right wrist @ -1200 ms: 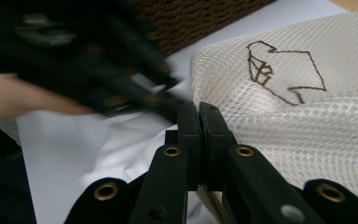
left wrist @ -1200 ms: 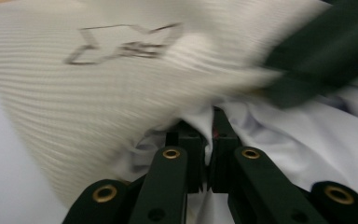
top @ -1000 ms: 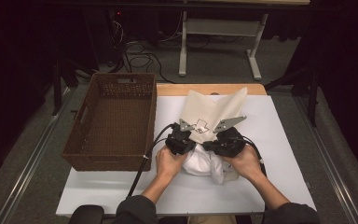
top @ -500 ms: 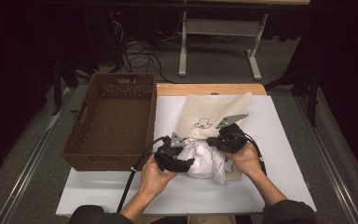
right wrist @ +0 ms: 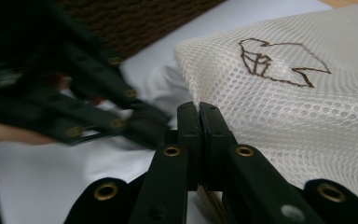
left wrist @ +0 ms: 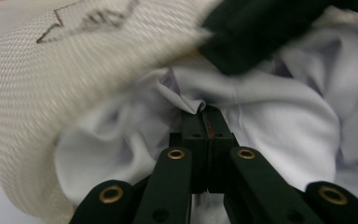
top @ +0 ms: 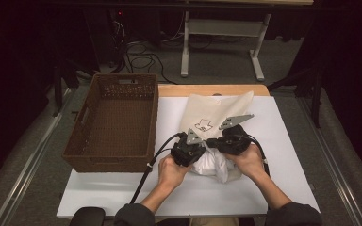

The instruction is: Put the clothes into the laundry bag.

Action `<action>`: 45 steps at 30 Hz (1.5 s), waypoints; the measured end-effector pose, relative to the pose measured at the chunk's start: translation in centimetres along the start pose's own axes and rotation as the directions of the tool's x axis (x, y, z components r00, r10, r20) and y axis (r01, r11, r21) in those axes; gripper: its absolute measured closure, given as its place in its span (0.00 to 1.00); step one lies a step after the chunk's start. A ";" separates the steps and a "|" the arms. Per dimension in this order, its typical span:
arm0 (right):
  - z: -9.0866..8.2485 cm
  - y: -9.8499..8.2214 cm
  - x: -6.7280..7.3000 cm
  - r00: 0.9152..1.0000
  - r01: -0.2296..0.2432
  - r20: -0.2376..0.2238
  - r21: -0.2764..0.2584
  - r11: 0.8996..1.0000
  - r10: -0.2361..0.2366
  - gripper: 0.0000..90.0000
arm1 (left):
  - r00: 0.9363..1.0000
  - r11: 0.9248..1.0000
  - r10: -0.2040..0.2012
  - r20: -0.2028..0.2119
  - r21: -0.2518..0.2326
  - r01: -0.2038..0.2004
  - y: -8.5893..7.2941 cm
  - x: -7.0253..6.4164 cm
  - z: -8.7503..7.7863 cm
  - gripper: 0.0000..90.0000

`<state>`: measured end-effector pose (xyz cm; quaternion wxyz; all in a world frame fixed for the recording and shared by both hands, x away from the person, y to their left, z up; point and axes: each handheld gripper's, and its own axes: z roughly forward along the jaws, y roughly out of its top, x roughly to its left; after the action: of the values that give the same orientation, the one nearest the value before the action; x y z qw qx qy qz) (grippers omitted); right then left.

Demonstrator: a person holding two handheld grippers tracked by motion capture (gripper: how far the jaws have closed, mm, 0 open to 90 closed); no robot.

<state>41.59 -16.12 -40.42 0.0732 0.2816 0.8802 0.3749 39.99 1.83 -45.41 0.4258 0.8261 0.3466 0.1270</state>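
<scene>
So we've got the left gripper (left wrist: 204,109) just pinched tight on a fold of the white cloth (left wrist: 279,121) at the mesh bag's (top: 215,113) mouth, mid-table right of the basket (top: 115,120). Right gripper (right wrist: 199,106) is clamped on the bag's edge.

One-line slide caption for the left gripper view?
Left tongs shut on a fold of white cloth at the mouth of the cream mesh bag.
</scene>
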 end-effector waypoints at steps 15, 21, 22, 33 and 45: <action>0.4 -1.5 -0.8 0.997 0.009 0.073 0.052 0.999 -0.013 0.99 | 0.998 1.000 -0.004 -0.060 0.024 0.005 -0.3 0.9 -1.1 0.60; 0.7 -1.4 -1.1 0.995 -0.006 0.100 0.069 0.998 -0.001 0.99 | 0.998 0.998 0.034 -0.061 0.053 -0.031 -1.3 1.0 -4.4 0.48; 0.8 -1.4 -1.1 0.995 -0.007 0.102 0.061 0.998 0.001 0.99 | 0.998 0.997 0.046 -0.051 0.068 -0.043 -1.5 0.9 -4.7 0.47; 0.9 -1.1 -1.2 0.995 -0.019 0.099 0.058 0.998 0.013 0.99 | 0.994 0.986 0.104 0.026 0.128 -0.106 -2.0 -0.5 -0.5 0.68; 0.1 0.2 0.1 0.999 0.034 0.032 0.031 0.999 -0.035 1.00 | 0.998 0.998 -0.065 -0.002 -0.007 0.065 0.6 1.1 1.6 0.97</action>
<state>41.63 -15.93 -40.32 0.0896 0.2732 0.8893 0.3557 41.88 1.39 -46.05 0.4322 0.8128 0.3731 0.1152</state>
